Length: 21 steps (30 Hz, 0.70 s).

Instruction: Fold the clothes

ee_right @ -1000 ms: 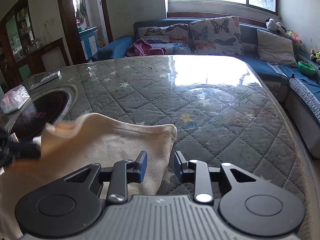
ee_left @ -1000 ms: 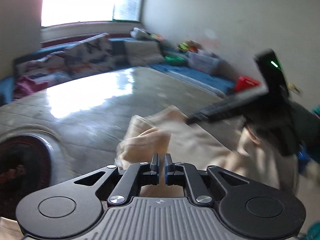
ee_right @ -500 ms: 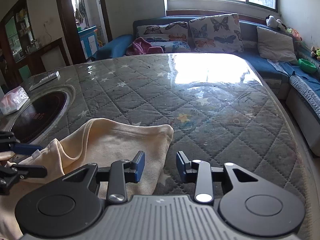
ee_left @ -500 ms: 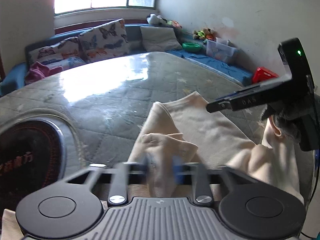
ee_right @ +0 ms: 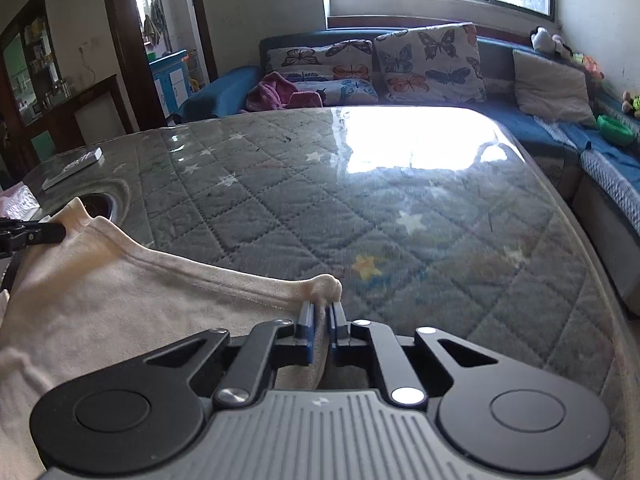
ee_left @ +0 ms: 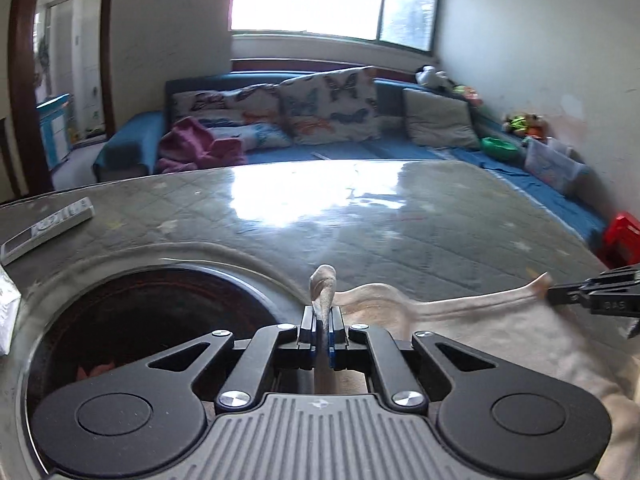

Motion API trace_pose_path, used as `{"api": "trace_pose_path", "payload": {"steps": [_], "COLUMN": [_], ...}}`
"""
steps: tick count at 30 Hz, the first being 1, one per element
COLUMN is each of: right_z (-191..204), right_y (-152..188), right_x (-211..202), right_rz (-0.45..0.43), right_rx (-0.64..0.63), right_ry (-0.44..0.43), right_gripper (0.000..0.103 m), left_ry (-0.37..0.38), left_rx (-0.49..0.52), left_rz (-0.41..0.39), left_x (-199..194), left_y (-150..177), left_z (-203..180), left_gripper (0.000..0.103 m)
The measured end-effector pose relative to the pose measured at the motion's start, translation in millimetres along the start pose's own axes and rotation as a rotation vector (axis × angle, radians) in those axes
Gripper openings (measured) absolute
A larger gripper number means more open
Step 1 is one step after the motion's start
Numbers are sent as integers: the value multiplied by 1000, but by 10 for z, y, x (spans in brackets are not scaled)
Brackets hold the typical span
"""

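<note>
Left claw (ee_left: 321,330) clamped on cream garment (ee_left: 500,332) corner, right claw (ee_right: 321,322) pinching opposite corner, hem stretched between.

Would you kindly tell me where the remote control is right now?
The remote control lies at the table's far left edge in both views, beyond the dark round inset.

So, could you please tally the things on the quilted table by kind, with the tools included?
Tools: 2, the left tool and the right tool, each shut on a corner of the garment.
Cream garment: 1.
Remote control: 1.
Round dark inset in the table: 1.
Total: 5.
</note>
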State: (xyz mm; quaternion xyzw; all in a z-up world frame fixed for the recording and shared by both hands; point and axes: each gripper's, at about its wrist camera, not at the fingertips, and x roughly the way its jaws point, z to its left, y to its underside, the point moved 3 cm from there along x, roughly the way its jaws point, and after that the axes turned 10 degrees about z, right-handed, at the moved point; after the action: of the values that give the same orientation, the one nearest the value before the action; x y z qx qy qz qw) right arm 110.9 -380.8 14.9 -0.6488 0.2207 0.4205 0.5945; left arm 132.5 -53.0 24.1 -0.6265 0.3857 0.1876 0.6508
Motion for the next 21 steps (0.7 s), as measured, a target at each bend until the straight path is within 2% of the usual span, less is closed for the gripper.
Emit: {"api": "trace_pose_path", "payload": {"steps": [3, 10, 16, 21], "right_z": [18, 22, 8, 8], "right_y": [-118, -629, -830, -813], "right_x": [73, 427, 708, 656], "right_rz": [-11, -11, 15, 21], "right_rx": [-15, -86, -126, -146], "right_ry": [17, 51, 63, 47], "right_gripper": [4, 4, 5, 16], "left_ry": [-49, -83, -119, -147], "left_rx": [-48, -48, -48, -44], "left_rz": [-6, 25, 75, 76], "left_x": [72, 397, 714, 721], "left_y": [-123, -425, -505, -491], "left_z": [198, 375, 470, 497], "left_gripper": [6, 6, 7, 12]}}
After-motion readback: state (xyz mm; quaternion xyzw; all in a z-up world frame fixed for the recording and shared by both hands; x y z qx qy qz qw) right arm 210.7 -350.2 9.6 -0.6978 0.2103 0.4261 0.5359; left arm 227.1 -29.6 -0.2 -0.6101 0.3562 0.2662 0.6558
